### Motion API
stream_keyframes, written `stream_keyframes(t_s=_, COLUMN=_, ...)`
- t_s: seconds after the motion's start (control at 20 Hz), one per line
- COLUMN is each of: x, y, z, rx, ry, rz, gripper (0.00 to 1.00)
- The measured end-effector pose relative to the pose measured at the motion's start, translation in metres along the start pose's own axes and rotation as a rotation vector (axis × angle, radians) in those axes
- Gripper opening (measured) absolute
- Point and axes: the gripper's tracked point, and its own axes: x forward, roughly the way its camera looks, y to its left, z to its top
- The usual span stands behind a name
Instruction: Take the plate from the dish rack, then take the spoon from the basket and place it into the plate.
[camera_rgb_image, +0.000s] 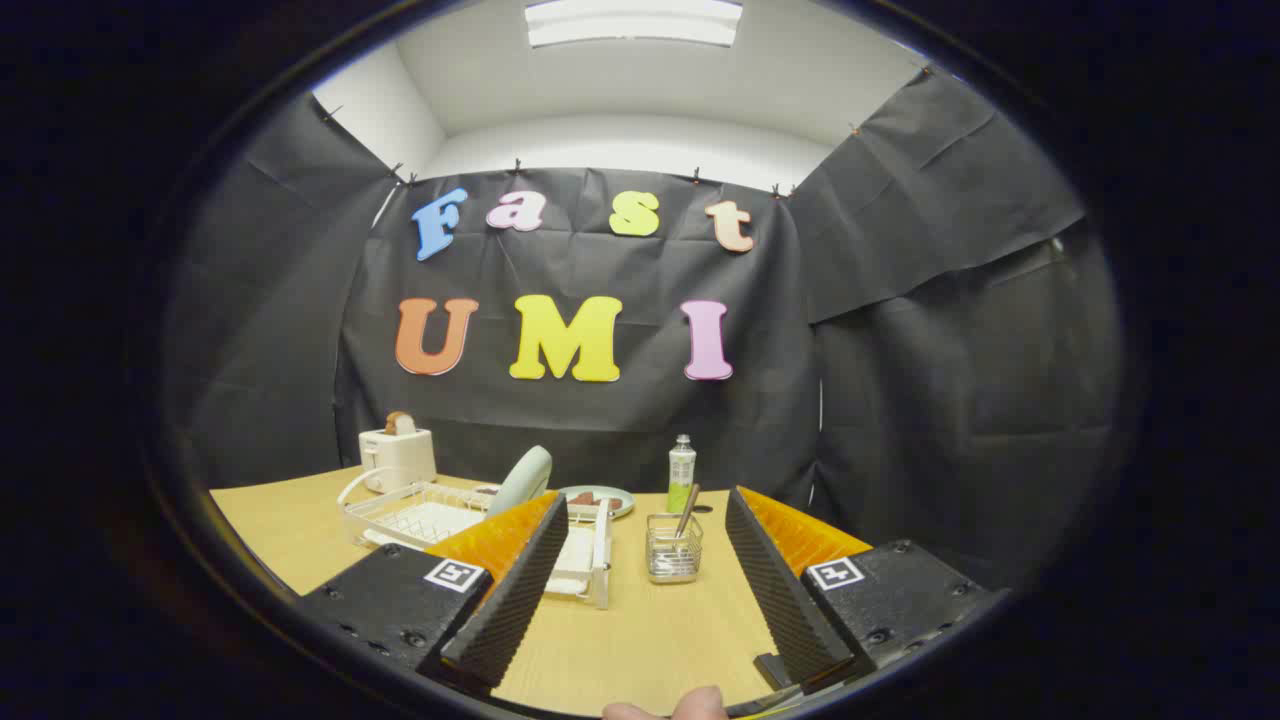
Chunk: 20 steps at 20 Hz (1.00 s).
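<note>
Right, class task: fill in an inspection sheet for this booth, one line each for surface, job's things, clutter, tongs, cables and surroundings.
Surface: light wooden table, bare between the tongs.
Job's things: pale green plate standing on edge in the white dish rack; spoon handle-up in the small clear basket, ahead of the tongs.
Clutter: white toaster holding bread, behind the rack; green bottle behind the basket; a second plate lying flat with something brown on it.
Tongs: tongs open, holding nothing, short of the basket; a fingertip shows below them.
Cables: nothing seen.
Surroundings: black cloth walls, white ceiling with a lit panel.
</note>
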Motion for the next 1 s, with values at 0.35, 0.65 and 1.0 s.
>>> stream_keyframes(t_s=0.35, x=0.002, y=0.003, z=0.0, rx=0.005, ry=0.002, rz=0.007, gripper=1.0)
stream_keyframes(t_s=0.65, x=0.005, y=0.005, z=-0.007, rx=0.011, ry=0.025, rz=0.008, gripper=1.0)
stream_keyframes(t_s=1.0, x=0.007, y=0.007, z=-0.01, rx=0.026, ry=0.049, rz=0.015, gripper=1.0)
